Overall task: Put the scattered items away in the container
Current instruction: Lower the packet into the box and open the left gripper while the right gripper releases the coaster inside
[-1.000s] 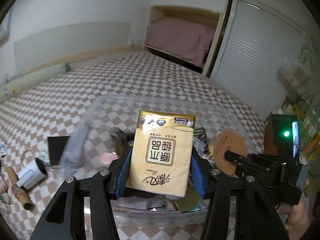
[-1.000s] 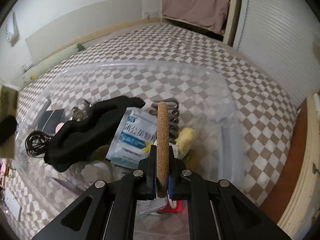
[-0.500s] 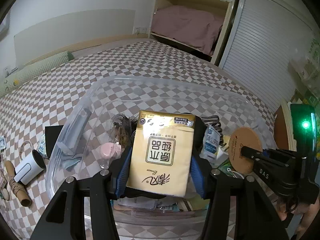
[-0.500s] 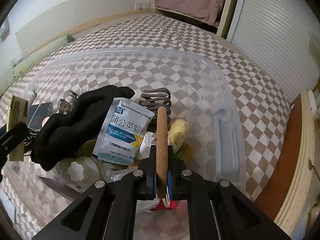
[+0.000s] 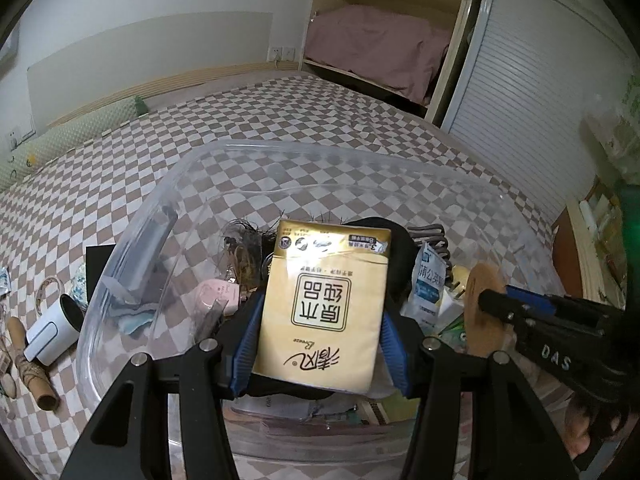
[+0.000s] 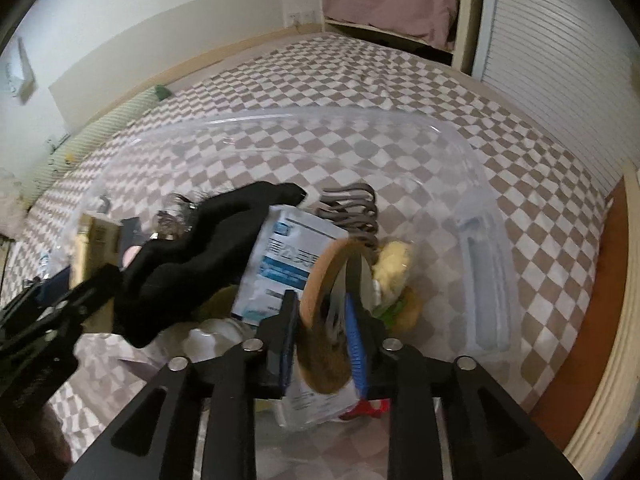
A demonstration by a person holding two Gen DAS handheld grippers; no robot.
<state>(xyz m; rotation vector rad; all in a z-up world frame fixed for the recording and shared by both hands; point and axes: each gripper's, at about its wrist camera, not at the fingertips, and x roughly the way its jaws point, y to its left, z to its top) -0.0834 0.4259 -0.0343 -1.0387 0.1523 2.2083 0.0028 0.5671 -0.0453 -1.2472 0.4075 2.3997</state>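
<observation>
1. The cork coaster (image 6: 320, 308) is tipping loose between my right gripper (image 6: 322, 340) pads; those jaws have just been opening, so they are standing apart with the disc leaning slantwise in the gap, no longer pinched, right above the clutter in the clear plastic bin (image 6: 360, 120).
2. I am judging this the release step: I am aiming to let the coaster slide down flat onto the white-and-blue sachet (image 6: 288, 256) and not catch on a pad, so spreading a little wider before lifting away seems wise.
3. My left gripper (image 5: 320, 328) is pinching the gold tissue pack (image 5: 324, 304) by its two long sides, upright, over the near part of the bin.
4. I am keeping that pack clear of the right gripper's side until the coaster is settled, then lowering it close to the pile before letting go.
5. Outside the bin, on the checked bedcover (image 5: 240, 120), a white cup (image 5: 50, 328) and a cardboard tube (image 5: 30, 372) are lying, not yet gathered.
</observation>
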